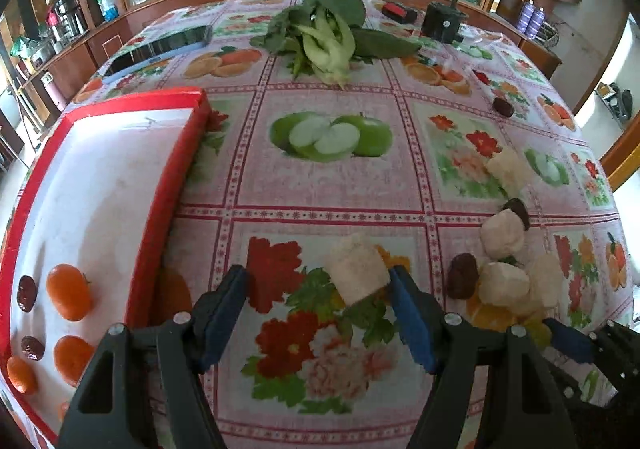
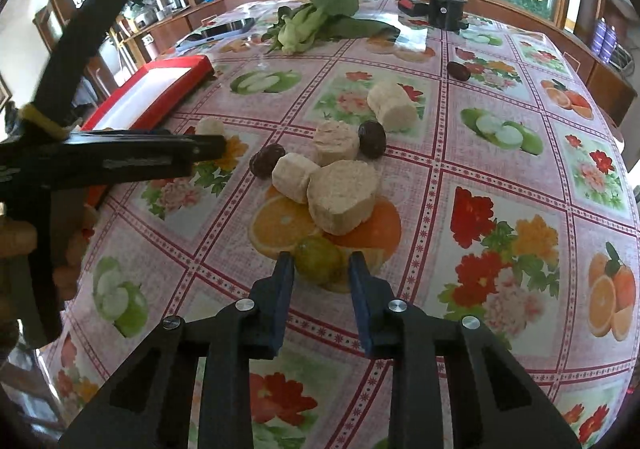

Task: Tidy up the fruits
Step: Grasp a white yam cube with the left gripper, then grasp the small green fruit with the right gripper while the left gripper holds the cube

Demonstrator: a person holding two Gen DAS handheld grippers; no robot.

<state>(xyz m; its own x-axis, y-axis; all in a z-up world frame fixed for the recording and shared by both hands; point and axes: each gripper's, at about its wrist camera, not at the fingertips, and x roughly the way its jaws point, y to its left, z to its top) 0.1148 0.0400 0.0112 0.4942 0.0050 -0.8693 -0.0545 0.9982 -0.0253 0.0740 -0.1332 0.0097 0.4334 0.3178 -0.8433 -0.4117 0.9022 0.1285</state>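
1. Our left gripper (image 1: 320,289) has its jaws wide apart, the right pad touching a pale cut chunk (image 1: 356,273) that sits on the worktop (image 1: 320,185) off-centre between them; closing from here could nudge the chunk sideways instead of pinching it squarely
2. Our right gripper (image 2: 320,269) has its jaws set either side of a small green-yellow fruit (image 2: 320,259), apparently touching it; we judge it gripped or nearly so, and being round, it may squirt forward into the pile
3. That pile of pale chunks (image 2: 340,197) and dark dates (image 2: 266,165) lies just beyond the fruit, so a careless lift could scatter it
4. The two grippers work near each other and might collide
5. Only the left wrist view shows inside the red tray (image 1: 168,209): tangerines (image 1: 70,291) and dates already lie there
6. Only the right wrist view shows the green-yellow fruit clearly, plus a lone date (image 2: 458,71) far off near the leafy greens (image 2: 316,21)
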